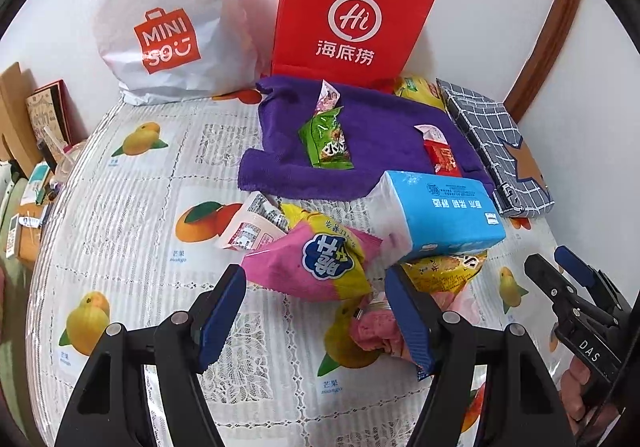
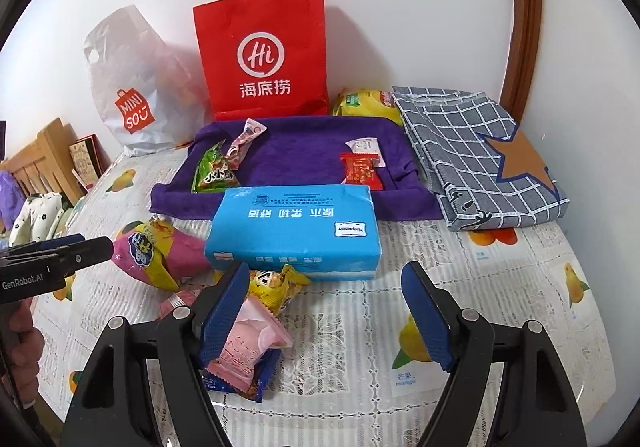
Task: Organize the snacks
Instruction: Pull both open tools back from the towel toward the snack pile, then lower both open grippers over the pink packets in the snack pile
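Note:
A purple towel [image 1: 372,135] [image 2: 304,155] lies at the back of the table with a green snack packet [image 1: 328,143] [image 2: 212,171] and a red packet [image 1: 442,155] [image 2: 362,171] on it. In front lie a blue tissue pack [image 1: 444,211] [image 2: 296,231], a pink-and-yellow snack bag [image 1: 316,267] [image 2: 152,255], a yellow snack [image 1: 444,271] [image 2: 272,283] and a pink packet [image 2: 248,343]. My left gripper [image 1: 316,319] is open just before the pink-and-yellow bag. My right gripper [image 2: 326,315] is open, its left finger over the pink packet.
A red paper bag [image 1: 348,15] [image 2: 264,55] and a white Miniso bag [image 1: 164,19] [image 2: 136,95] stand against the wall. A folded checked cloth [image 1: 496,147] [image 2: 480,151] lies at the right. A fruit-print cover [image 1: 132,227] spreads over the table. Clutter sits off the left edge.

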A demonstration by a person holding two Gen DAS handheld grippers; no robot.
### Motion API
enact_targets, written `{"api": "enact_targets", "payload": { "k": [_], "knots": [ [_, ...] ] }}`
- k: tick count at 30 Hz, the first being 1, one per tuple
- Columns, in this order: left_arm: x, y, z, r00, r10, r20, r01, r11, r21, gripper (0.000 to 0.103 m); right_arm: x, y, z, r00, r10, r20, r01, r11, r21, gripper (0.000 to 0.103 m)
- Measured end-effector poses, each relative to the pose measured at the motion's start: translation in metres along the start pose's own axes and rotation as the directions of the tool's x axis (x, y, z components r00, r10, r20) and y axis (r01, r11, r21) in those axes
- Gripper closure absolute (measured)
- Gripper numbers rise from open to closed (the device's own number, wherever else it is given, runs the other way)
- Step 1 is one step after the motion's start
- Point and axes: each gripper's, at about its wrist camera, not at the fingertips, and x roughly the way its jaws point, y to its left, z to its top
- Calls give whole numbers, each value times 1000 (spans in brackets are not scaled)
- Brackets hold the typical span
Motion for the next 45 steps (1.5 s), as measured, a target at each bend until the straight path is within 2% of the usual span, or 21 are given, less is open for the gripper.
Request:
{"api": "enact_targets", "payload": {
  "k": [9,45],
  "knots": [
    [7,0,-4,999,-37,-34,37,999,8,34,7,4,-2,1000,2,-6,-2,1000,1,28],
    [9,15,-6,998,-43,-49,42,999,-12,34,15,1,-9,999,6,-42,-6,1000,13,29]
  ]
}}
